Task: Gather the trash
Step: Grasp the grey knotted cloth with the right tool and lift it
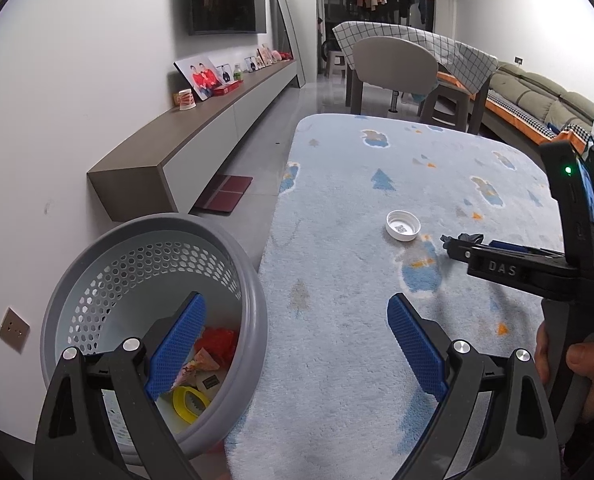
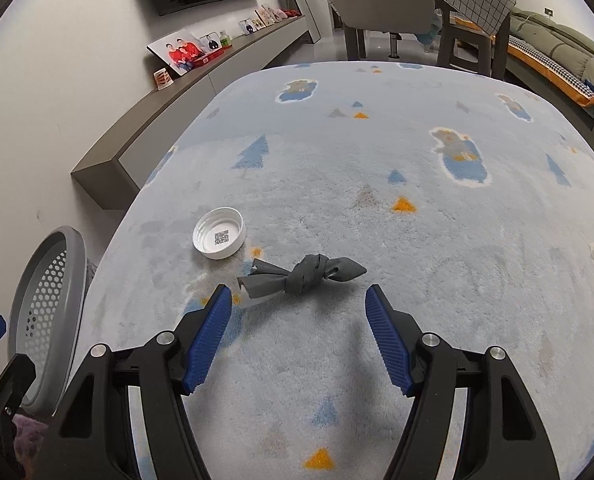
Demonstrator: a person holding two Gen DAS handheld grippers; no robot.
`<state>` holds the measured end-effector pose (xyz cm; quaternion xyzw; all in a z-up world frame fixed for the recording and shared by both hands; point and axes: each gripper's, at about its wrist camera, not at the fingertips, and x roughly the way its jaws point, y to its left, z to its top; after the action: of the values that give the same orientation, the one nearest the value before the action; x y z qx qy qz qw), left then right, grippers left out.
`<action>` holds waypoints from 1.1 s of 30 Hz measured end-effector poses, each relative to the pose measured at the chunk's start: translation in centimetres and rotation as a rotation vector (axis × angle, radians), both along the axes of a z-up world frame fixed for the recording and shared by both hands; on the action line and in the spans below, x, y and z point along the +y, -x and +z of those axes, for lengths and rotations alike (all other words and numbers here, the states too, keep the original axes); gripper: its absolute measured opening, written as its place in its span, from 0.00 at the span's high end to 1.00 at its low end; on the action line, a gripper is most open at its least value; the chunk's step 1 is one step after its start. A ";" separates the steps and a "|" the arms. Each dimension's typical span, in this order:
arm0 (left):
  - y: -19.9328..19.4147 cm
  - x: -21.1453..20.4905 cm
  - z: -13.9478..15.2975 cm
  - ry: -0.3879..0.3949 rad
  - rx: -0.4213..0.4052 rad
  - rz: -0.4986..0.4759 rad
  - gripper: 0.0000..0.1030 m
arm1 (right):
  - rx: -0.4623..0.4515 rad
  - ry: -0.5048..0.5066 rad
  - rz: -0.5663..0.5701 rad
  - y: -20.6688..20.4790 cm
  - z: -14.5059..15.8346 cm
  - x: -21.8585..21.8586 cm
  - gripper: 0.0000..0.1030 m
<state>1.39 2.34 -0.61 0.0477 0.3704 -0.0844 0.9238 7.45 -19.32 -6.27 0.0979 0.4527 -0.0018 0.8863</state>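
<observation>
Jaws wide and empty: right gripper [image 2: 299, 300] low over knotted rag [image 2: 303, 278], left gripper [image 1: 297, 312] above basket [image 1: 253, 292] edge.

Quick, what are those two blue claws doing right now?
Left gripper: open, holding nothing, beside the bin.
Right gripper: open, empty, near the knotted grey scrap.
</observation>
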 end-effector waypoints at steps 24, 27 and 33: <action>-0.2 -0.2 -0.2 0.004 0.014 -0.009 0.12 | 0.021 0.052 -0.009 -1.5 -1.0 0.6 0.64; -0.2 -0.3 -0.3 0.005 0.015 -0.013 0.12 | 0.013 0.038 -0.012 -1.1 -0.7 0.3 0.65; -0.2 -1.1 -0.3 0.008 0.020 -0.026 0.12 | -0.005 0.004 -0.022 0.3 0.2 -0.8 0.67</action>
<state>1.59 1.23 -0.96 0.0479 0.3785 -0.0982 0.9191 7.16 -20.14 -6.02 0.1011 0.4495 -0.0122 0.8875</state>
